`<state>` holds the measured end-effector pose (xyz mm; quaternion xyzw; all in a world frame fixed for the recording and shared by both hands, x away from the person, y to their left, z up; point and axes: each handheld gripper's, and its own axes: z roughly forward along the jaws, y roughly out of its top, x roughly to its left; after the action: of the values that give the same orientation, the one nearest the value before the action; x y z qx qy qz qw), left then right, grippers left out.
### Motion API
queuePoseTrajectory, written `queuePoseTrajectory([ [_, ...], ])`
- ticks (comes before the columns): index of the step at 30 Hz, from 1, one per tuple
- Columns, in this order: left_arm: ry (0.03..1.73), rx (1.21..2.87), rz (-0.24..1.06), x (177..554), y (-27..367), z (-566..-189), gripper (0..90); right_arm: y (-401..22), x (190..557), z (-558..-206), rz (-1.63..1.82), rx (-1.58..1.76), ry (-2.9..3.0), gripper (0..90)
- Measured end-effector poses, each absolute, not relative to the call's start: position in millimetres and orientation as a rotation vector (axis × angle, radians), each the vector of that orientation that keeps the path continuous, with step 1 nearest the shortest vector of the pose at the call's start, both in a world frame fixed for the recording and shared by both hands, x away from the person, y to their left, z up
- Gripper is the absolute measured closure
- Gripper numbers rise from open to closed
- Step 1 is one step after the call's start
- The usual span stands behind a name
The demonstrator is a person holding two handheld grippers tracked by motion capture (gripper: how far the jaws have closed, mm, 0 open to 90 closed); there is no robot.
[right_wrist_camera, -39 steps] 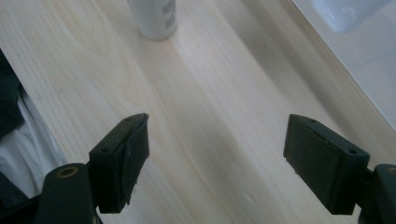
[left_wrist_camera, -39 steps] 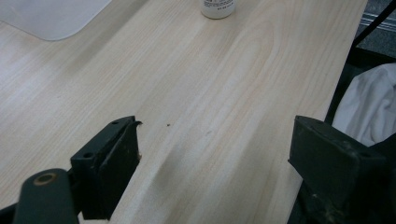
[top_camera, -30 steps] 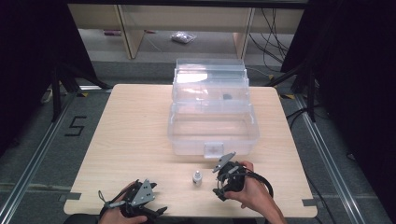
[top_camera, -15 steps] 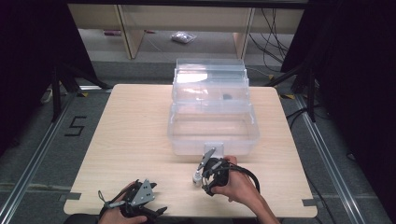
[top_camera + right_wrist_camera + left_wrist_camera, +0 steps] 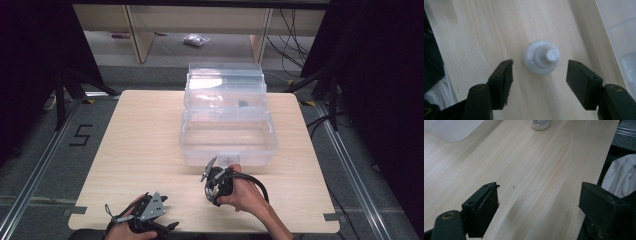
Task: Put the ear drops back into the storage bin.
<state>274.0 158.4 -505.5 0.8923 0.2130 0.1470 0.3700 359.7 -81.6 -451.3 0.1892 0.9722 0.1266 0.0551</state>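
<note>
Near tabletop front edge, six o'clock of clear bin: small white bottle upright between right tool jaws, just been closing, not yet touching, straddling for pickup. Left tool parked, apart, empty.

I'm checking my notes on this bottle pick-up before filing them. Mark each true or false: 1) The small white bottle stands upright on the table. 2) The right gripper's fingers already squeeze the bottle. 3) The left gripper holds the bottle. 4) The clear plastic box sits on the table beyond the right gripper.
1) The small white bottle stands upright on the table: true.
2) False: the right gripper has just been closing, but gaps remain between its fingers and the bottle.
3) False: the left gripper is open over bare wood, holding nothing.
4) The clear plastic box is on the table beyond the right gripper: true.
</note>
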Motion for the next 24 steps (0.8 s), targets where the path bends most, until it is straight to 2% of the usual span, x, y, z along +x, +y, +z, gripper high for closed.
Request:
queuePoseTrajectory([
  [18, 0.545, 2.289, 0.376, 274, 158, -506, 15.4, -67, 376, -459, 0.328, 0.395, 2.983, 52.5],
  [24, 0.543, 2.293, 0.382, 274, 159, -506, 15.4, -59, 375, -461, 0.265, 0.434, 2.998, 59.5],
])
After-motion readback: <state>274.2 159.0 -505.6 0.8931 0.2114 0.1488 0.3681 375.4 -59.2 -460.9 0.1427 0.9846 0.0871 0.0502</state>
